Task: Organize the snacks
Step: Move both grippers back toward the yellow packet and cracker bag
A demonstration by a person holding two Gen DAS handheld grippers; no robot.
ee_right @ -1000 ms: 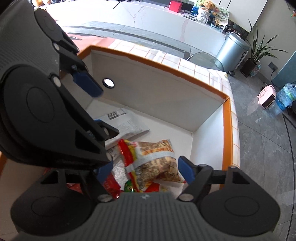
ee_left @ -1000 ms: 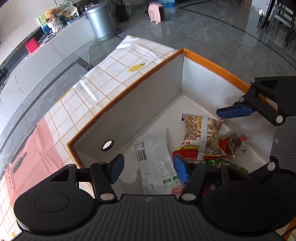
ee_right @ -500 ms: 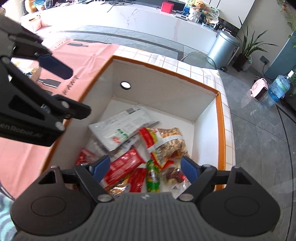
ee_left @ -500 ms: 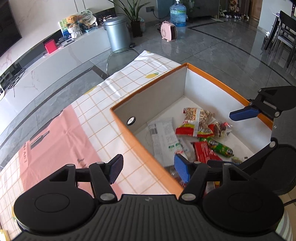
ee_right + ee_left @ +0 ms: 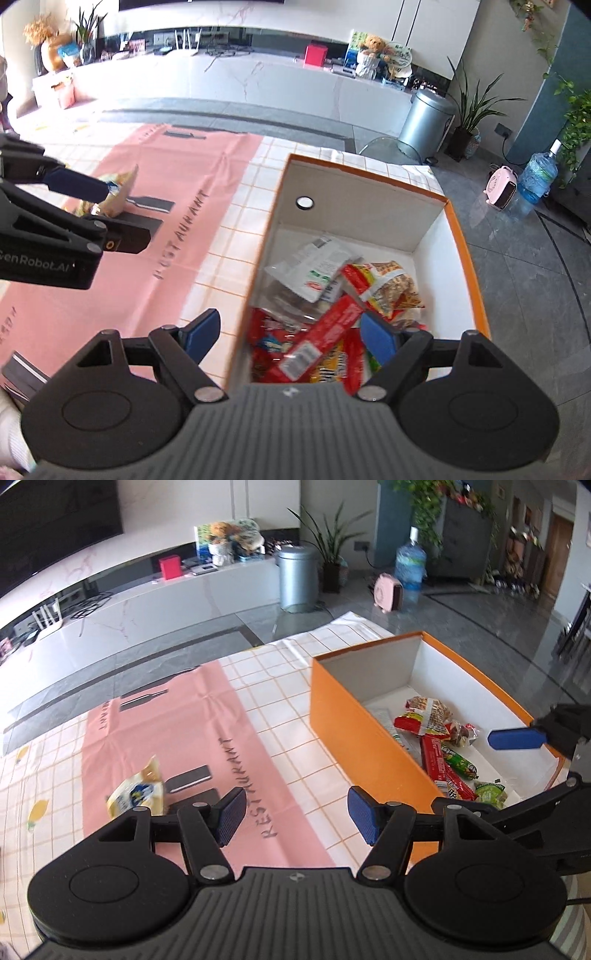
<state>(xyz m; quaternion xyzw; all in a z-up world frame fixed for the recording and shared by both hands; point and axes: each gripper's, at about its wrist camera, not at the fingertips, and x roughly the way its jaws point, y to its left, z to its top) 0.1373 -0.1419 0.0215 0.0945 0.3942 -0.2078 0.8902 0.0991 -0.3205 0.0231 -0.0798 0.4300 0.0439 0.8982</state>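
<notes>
Your left gripper [image 5: 293, 819] has come up out of the orange box [image 5: 369, 734] since a second ago; its fingers are spread, holding nothing, over the pink cloth [image 5: 177, 731]. Right gripper [image 5: 290, 334], also spread and empty, straddles the box's near-left wall. Snacks [image 5: 332, 295] lie piled inside. One yellow packet [image 5: 138, 792] waits far left on the cloth, likely next. Open room leftward; mind the box rim.

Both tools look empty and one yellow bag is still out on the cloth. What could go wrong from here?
The yellow snack bag stands tilted on the pink cloth; the open left tool could tip or crush it in a pinch. The orange box holds a loose pile of packets, so another drop may land on its rim. The right tool hangs open over the box.
</notes>
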